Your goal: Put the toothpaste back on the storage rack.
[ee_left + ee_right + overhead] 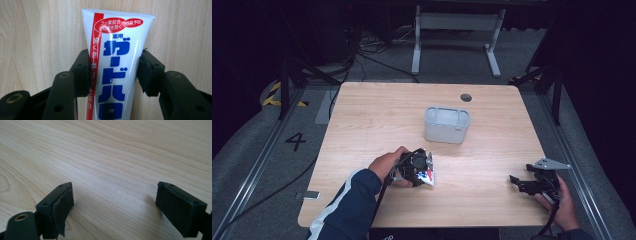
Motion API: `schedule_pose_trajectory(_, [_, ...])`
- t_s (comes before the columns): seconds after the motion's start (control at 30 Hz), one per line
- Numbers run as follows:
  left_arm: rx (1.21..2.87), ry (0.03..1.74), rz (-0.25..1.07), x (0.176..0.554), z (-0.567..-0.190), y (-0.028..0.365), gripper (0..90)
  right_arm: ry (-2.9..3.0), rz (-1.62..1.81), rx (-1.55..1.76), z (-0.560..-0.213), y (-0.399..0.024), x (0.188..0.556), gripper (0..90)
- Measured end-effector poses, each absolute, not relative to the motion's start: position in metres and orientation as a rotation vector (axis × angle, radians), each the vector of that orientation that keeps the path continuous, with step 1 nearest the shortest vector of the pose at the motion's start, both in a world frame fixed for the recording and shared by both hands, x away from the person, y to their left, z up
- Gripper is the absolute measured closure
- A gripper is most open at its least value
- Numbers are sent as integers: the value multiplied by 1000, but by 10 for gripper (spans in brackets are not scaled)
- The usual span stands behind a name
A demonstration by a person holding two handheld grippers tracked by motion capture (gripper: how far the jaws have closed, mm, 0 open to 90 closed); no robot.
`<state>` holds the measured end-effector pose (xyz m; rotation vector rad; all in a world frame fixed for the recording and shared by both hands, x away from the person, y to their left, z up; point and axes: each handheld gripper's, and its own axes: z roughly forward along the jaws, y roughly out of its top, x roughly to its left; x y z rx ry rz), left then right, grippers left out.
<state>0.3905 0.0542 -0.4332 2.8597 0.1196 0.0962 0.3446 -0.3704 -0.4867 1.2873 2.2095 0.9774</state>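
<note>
Flanking toothpaste tube (pixel 117 72), left gripper (pixel 113 72); white bin (pixel 447 125) beyond.

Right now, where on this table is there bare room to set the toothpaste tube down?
Bare wood lies left of the grey bin, along the far edge by the round grommet, and between the left gripper and right gripper. It is crowded only where the toothpaste tube lies.

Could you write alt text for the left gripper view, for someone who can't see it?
A white toothpaste tube with blue and red Japanese lettering lies on a light wooden table, seen close up from above. The two black jaws of the left tongs rise from the bottom edge and sit against the tube's two sides, pads touching it.
</note>
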Motion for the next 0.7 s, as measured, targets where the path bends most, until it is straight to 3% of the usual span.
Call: schedule_pose_trajectory(0.7, [2657,200,236,379,-409,88,589,2210,973,1288,-487,-371,344,153])
